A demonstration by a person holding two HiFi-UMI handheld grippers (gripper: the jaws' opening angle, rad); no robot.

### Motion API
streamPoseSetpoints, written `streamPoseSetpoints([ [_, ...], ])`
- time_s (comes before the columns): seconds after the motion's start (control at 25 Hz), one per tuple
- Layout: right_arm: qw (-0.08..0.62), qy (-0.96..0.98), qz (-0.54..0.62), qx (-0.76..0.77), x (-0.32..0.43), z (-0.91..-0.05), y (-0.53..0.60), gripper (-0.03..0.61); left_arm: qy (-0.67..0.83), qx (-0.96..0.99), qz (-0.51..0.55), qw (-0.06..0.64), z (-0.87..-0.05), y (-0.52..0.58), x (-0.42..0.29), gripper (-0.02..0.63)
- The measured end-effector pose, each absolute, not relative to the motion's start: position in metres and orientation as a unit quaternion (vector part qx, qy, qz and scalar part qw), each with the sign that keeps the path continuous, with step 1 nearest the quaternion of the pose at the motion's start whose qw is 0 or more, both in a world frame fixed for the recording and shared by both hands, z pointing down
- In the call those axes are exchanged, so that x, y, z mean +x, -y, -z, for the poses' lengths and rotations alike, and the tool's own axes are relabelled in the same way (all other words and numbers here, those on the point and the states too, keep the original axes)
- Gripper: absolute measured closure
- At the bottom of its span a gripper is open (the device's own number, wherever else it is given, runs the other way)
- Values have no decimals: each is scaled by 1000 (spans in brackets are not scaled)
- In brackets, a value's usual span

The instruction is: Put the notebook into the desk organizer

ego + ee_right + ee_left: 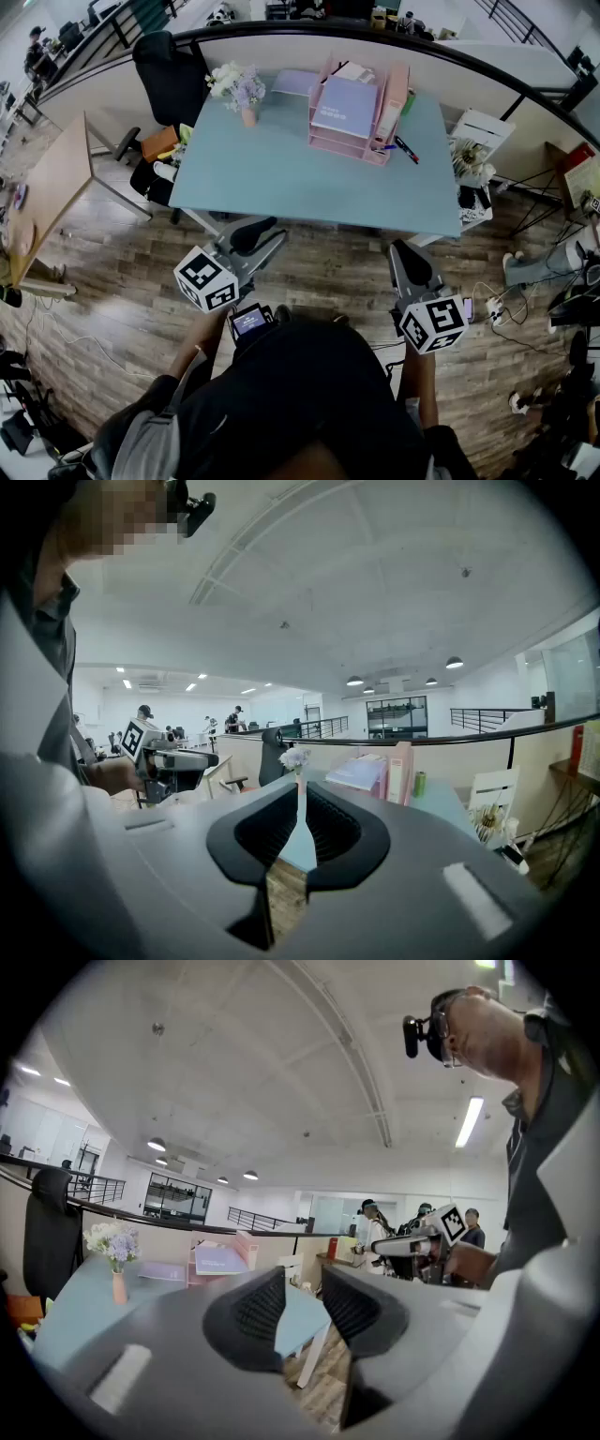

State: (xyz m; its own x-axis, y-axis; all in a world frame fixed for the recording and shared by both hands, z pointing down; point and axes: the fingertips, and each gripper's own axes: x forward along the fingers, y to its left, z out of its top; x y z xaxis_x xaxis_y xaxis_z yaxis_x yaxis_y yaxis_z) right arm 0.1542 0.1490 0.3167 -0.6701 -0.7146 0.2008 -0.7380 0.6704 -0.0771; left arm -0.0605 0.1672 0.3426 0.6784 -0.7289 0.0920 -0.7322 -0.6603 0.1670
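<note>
A lilac notebook (345,105) lies flat on top of the pink desk organizer (370,148) at the back of the light blue table (281,178). Both grippers hang over the wooden floor in front of the table, close to the person's body. My left gripper (267,228) is shut and holds nothing; only a thin wedge of space shows between its pads (302,1283). My right gripper (403,251) is shut and empty too, with a narrow slit between its pads (301,794). The notebook (361,771) and organizer (401,771) stand far off in both gripper views.
A vase of flowers (239,89) stands on the table's left part, and pens (405,148) lie right of the organizer. A black office chair (173,75) is behind the left corner and a white stand (478,141) is at the right. Cables lie on the floor (506,309).
</note>
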Motion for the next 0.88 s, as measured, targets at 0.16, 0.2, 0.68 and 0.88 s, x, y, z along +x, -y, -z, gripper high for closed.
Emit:
streamPoseSetpoints([
  [0.16, 79, 910, -77, 401, 143, -317, -153, 568, 397, 912, -8, 98, -342, -172, -70, 462],
  [0.2, 79, 909, -77, 402, 141, -317, -154, 568, 397, 913, -9, 98, -342, -172, -73, 463],
  [0.68, 53, 899, -95, 424, 98, -316, -174, 568, 375, 921, -4, 105, -355, -187, -120, 463],
  [0.88, 52, 895, -94, 433, 84, -317, -185, 568, 372, 923, 0, 103, -357, -192, -139, 462],
])
